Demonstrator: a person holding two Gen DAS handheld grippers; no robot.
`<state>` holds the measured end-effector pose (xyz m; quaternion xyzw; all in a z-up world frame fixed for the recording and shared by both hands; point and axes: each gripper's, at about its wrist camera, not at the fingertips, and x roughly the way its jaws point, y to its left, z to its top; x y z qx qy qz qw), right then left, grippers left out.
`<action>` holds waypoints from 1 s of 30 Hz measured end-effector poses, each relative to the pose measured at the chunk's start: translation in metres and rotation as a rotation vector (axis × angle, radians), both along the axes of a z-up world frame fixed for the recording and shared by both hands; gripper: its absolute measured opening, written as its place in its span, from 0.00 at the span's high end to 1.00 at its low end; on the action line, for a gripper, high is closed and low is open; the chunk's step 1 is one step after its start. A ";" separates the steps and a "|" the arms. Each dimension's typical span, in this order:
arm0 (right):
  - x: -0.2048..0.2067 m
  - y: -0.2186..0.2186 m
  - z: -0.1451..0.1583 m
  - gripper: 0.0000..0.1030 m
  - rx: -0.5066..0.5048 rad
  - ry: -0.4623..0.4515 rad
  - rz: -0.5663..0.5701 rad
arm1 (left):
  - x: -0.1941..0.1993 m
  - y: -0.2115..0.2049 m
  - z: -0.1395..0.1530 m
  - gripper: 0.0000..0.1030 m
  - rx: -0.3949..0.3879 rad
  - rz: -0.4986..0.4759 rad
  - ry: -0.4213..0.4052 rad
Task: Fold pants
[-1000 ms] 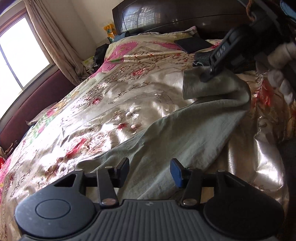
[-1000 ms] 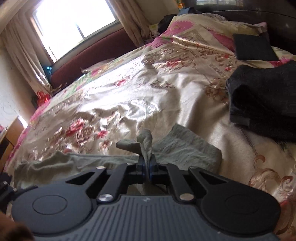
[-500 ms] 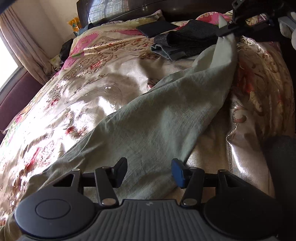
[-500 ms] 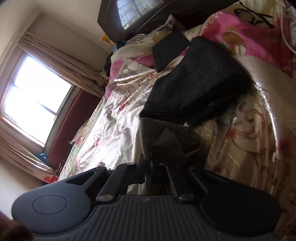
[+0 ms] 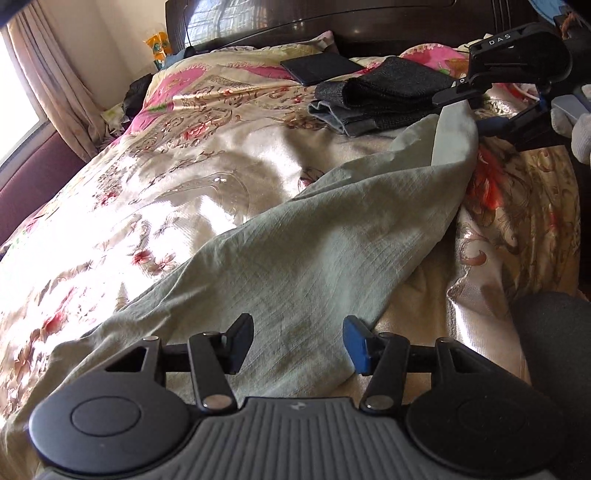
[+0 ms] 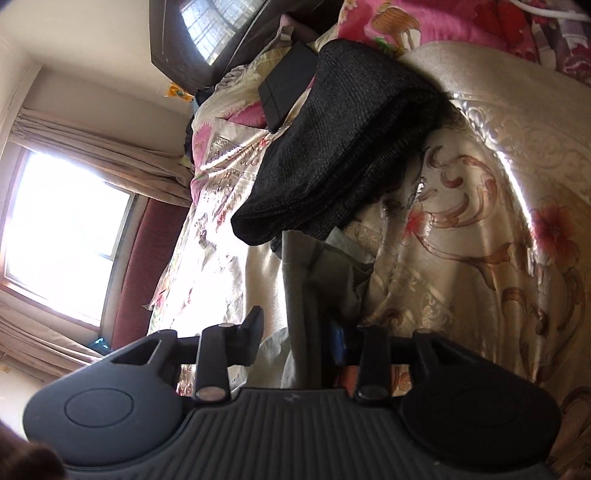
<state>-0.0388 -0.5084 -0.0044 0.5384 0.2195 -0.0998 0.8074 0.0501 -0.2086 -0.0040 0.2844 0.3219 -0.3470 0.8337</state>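
A: Pants (image 5: 295, 258), of pale grey-green crinkled cotton, lay spread in a long band across the floral satin bedspread (image 5: 166, 177), one end just beside the folded black knit garment (image 6: 332, 147).

B: Jaws?

A: The left gripper (image 5: 298, 341) stood released above the cloth, grasping nothing. The right gripper (image 6: 295, 336) had just been opening; the pants' end hung between its parted jaws.

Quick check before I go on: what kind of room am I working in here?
Most likely a bedroom: the pants lie on a floral bedspread over a bed with a dark wooden headboard, and a curtained window is at one side.
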 end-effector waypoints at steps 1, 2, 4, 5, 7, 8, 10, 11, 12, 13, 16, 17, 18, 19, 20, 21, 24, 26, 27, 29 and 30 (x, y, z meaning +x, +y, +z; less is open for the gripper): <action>-0.001 0.001 0.000 0.53 -0.009 -0.005 -0.006 | 0.000 -0.001 0.001 0.35 -0.013 -0.005 0.002; 0.001 0.003 0.000 0.53 -0.020 -0.002 -0.004 | 0.000 -0.002 0.002 0.35 -0.020 -0.007 -0.001; 0.011 0.008 -0.001 0.62 -0.075 0.053 0.011 | 0.001 -0.005 0.003 0.35 -0.028 -0.011 -0.008; 0.016 0.011 -0.002 0.87 -0.108 0.091 0.012 | 0.001 -0.006 0.003 0.35 -0.029 -0.013 -0.007; 0.018 0.006 -0.007 0.96 -0.032 0.086 -0.006 | 0.004 -0.008 -0.001 0.35 -0.015 -0.026 0.019; 0.013 0.004 -0.007 0.96 0.029 0.029 -0.027 | 0.004 -0.008 -0.004 0.35 -0.003 -0.027 0.022; 0.004 0.006 0.010 0.96 0.018 -0.057 -0.043 | 0.007 -0.006 -0.010 0.34 -0.007 -0.017 0.034; 0.000 0.011 0.026 0.96 -0.038 -0.090 -0.035 | 0.010 -0.007 -0.011 0.34 -0.016 -0.006 0.055; -0.001 0.016 0.040 0.96 -0.075 -0.121 -0.021 | 0.014 -0.008 -0.011 0.34 -0.027 0.007 0.080; 0.001 0.022 0.050 0.96 -0.085 -0.146 -0.004 | 0.017 -0.009 -0.009 0.34 -0.046 0.014 0.096; 0.019 0.048 0.082 0.96 -0.150 -0.203 0.077 | 0.020 -0.006 -0.008 0.34 -0.087 0.008 0.119; 0.028 0.060 0.092 0.96 -0.188 -0.212 0.112 | 0.020 -0.005 -0.009 0.34 -0.089 0.008 0.122; 0.038 0.071 0.098 0.96 -0.207 -0.220 0.150 | 0.021 -0.001 -0.010 0.34 -0.099 0.012 0.128; 0.051 0.085 0.105 0.96 -0.219 -0.229 0.194 | 0.022 0.005 -0.010 0.34 -0.113 0.021 0.140; 0.063 0.099 0.110 0.96 -0.236 -0.233 0.233 | 0.023 0.012 -0.009 0.34 -0.133 0.033 0.158; 0.078 0.120 0.115 0.96 -0.274 -0.227 0.290 | 0.025 0.022 -0.008 0.34 -0.161 0.049 0.178; 0.114 0.183 0.121 0.96 -0.379 -0.205 0.463 | 0.025 0.056 -0.003 0.34 -0.232 0.106 0.200; 0.135 0.231 0.120 0.96 -0.437 -0.204 0.593 | 0.028 0.080 0.000 0.34 -0.263 0.146 0.204; 0.146 0.257 0.120 0.96 -0.482 -0.202 0.671 | 0.028 0.093 0.001 0.34 -0.275 0.168 0.210; 0.165 0.314 0.114 0.96 -0.602 -0.183 0.859 | 0.028 0.117 0.001 0.34 -0.293 0.211 0.223; 0.173 0.339 0.109 0.96 -0.657 -0.161 0.947 | 0.027 0.132 0.002 0.33 -0.310 0.234 0.231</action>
